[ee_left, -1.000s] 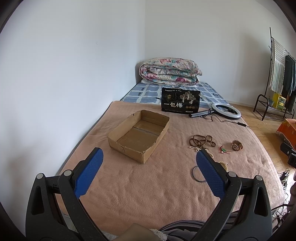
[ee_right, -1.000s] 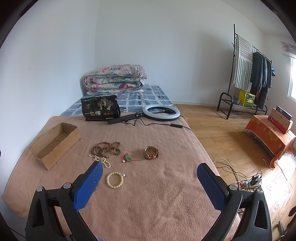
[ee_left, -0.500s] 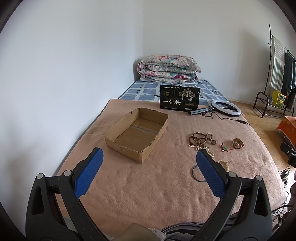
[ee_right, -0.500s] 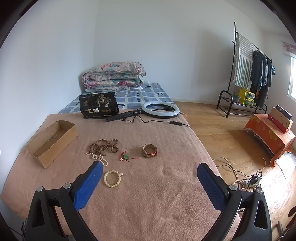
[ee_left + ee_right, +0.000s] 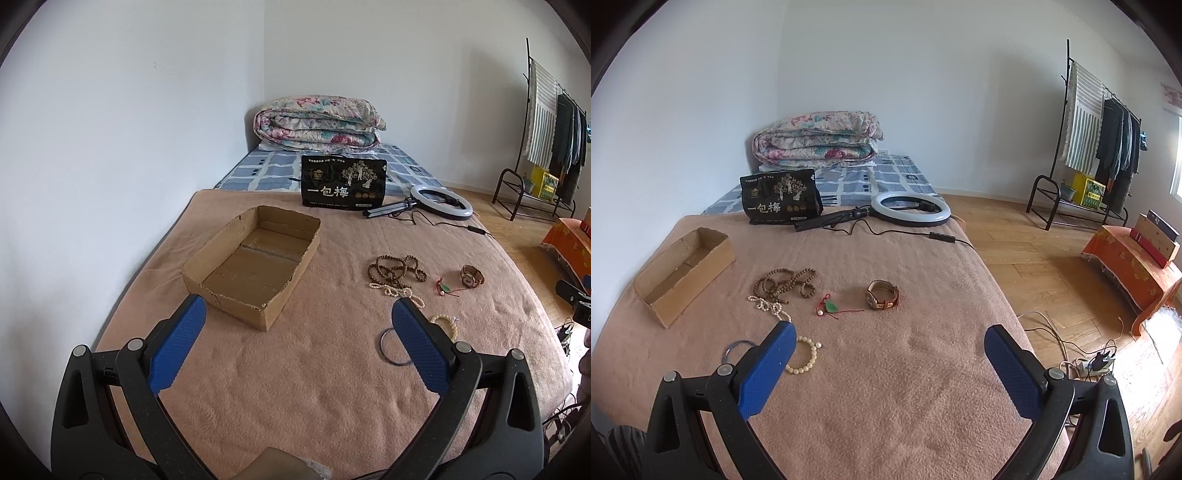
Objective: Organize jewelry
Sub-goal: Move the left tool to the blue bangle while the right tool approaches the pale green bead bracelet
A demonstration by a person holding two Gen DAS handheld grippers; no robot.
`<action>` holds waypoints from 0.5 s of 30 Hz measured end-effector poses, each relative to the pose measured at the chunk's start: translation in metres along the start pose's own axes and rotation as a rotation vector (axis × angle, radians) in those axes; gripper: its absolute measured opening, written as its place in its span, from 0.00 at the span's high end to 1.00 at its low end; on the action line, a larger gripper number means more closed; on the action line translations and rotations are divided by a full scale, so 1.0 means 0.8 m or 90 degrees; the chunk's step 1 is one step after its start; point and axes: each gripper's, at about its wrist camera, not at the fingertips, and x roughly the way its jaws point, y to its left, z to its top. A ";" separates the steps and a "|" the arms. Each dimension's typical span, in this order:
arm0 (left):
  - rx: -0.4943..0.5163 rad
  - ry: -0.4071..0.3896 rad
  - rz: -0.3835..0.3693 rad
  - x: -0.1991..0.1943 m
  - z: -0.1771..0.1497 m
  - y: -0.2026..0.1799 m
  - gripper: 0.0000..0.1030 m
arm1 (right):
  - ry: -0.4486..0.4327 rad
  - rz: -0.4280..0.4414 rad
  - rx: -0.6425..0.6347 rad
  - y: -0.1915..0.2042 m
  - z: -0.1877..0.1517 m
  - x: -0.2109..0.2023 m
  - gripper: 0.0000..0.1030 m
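Observation:
Jewelry lies on a tan blanket: a brown bead necklace [image 5: 786, 282], a white pearl strand [image 5: 770, 306], a red cord with a green pendant [image 5: 831, 306], a brown watch [image 5: 882, 295], a cream bead bracelet [image 5: 807, 356] and a dark bangle [image 5: 735, 349]. An empty cardboard box [image 5: 255, 262] sits to their left; it also shows in the right wrist view [image 5: 679, 269]. My left gripper [image 5: 295, 350] is open and empty, near the box's front corner. My right gripper [image 5: 886, 363] is open and empty, just short of the bracelet.
A black snack bag [image 5: 781, 201], a ring light [image 5: 910, 208] with its cable, and a folded quilt [image 5: 816, 140] lie at the bed's far end. The bed edge drops to wooden floor on the right, with cables [image 5: 1082, 358], an orange-draped stand [image 5: 1134, 266] and a clothes rack [image 5: 1100, 147].
Both grippers have moved forward and slightly lower over the blanket; the box and jewelry appear nearer. Both stay open and empty.

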 end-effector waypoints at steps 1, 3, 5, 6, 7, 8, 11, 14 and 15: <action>0.007 0.005 -0.008 0.007 0.002 -0.001 0.00 | 0.004 0.009 -0.002 -0.001 0.000 0.005 0.00; 0.021 0.015 -0.027 0.022 0.004 -0.005 0.00 | 0.010 0.030 -0.002 -0.004 0.000 0.016 0.00; 0.029 0.032 -0.057 0.038 0.007 -0.008 0.00 | 0.019 0.040 -0.002 -0.007 0.000 0.030 0.00; 0.033 0.037 -0.073 0.045 0.008 -0.011 0.00 | 0.026 0.046 -0.002 -0.009 -0.001 0.037 0.00; 0.038 0.043 -0.086 0.053 0.008 -0.013 0.00 | 0.033 0.053 -0.003 -0.010 -0.002 0.044 0.00; 0.046 0.048 -0.093 0.059 0.008 -0.017 0.00 | 0.038 0.063 -0.004 -0.011 -0.003 0.051 0.00; 0.070 0.072 -0.136 0.082 0.004 -0.031 0.00 | 0.052 0.085 -0.009 -0.010 -0.006 0.070 0.00; 0.092 0.101 -0.172 0.106 -0.005 -0.047 0.00 | 0.061 0.094 -0.033 -0.004 -0.010 0.088 0.00; 0.102 0.106 -0.174 0.112 -0.008 -0.053 0.00 | 0.064 0.092 -0.045 0.000 -0.011 0.093 0.00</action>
